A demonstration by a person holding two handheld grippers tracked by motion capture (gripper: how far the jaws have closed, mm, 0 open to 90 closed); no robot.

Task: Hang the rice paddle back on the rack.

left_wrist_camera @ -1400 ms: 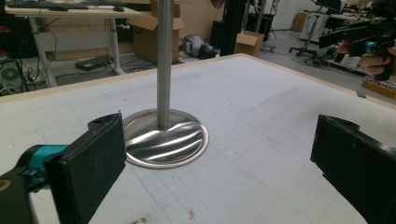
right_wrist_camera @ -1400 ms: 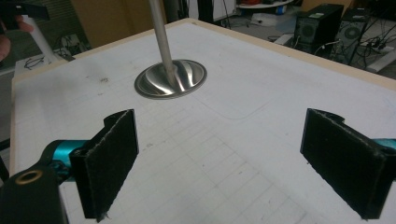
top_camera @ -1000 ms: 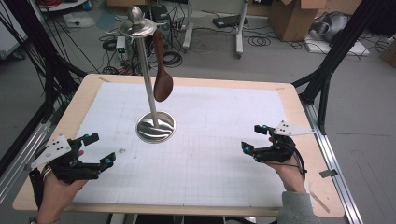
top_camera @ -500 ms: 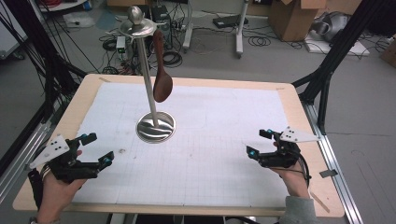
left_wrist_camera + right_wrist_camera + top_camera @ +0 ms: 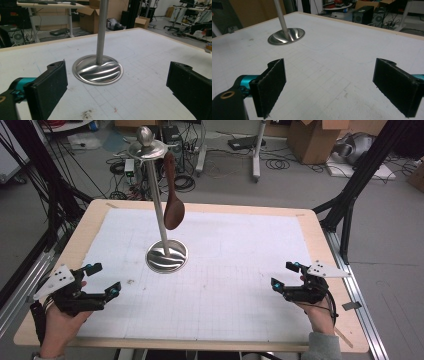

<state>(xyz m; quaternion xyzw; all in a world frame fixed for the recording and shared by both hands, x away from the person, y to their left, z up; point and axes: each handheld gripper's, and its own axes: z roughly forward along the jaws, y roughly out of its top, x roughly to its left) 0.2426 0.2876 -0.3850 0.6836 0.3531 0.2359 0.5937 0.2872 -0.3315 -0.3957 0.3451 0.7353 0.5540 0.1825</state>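
The left gripper [image 5: 102, 279] sits at about 8 o'clock on the wooden bench with a white gridded mat [image 5: 240, 270], held in the person's left hand [image 5: 62, 327], whose forearm comes up from the bottom edge. Its nose points toward 2 o'clock, at the polished round-based metal stand [image 5: 166, 256]. The 2 jaws stand wide apart with nothing between them; in the left gripper view they frame the stand's base [image 5: 98, 70] from either side, well short of it.

The right gripper [image 5: 285, 275] lies at about 4 o'clock, held low over the mat in the person's right hand [image 5: 317, 312], its grey 3-cornered plate on top. It points toward 10 o'clock, again at the stand. Its 2 jaws are also spread wide and hold nothing; the right gripper view shows bare mat between them and the stand's base [image 5: 286, 36] far off at 11 o'clock.

The dark brown wooden spoon [image 5: 172, 195] hangs bowl-down from the disc at the top of the stand's pole, at about 11 o'clock on the bench, well apart from both grippers.

Against the picture from 0.5 s ago, the right gripper has drawn slightly nearer the bench's front edge; the left gripper, stand and spoon are unchanged.
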